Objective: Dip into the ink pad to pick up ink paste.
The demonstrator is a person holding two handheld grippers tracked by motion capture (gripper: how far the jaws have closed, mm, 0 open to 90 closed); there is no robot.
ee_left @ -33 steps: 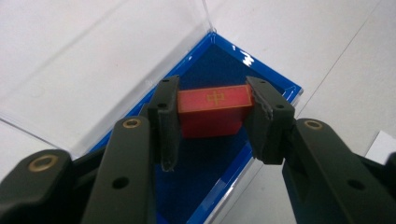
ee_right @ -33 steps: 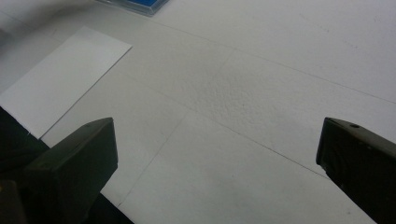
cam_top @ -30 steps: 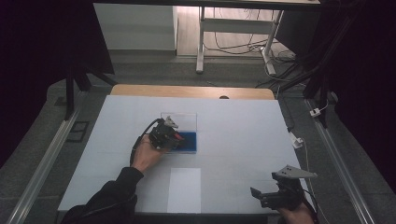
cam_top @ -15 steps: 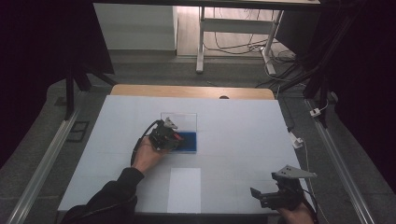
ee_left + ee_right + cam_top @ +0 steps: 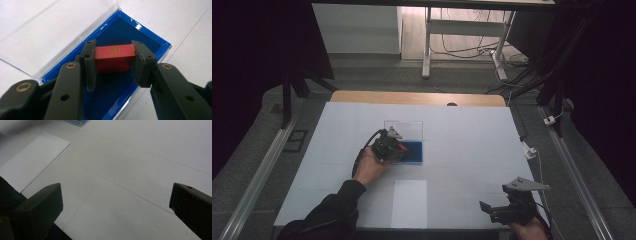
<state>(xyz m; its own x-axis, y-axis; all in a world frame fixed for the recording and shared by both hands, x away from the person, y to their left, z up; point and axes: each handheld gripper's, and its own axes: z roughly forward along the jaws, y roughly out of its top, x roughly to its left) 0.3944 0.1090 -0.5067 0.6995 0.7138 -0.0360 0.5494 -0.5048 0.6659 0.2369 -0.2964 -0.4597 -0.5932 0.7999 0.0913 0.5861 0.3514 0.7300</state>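
Holding left gripper low over the blue case, jaws clamped on red block; right gripper jaws apart, near-right bench. Both unmoved since earlier.

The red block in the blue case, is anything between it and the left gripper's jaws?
Nothing visible. The left gripper has its jaws pressed directly on the two ends of the red block over the blue case. The clear lid lies folded back on the table, off to the side.

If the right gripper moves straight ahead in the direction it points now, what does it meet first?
Probably the bare white table. The right gripper is open, with nothing between its jaws. The white sheet lies off to the side.
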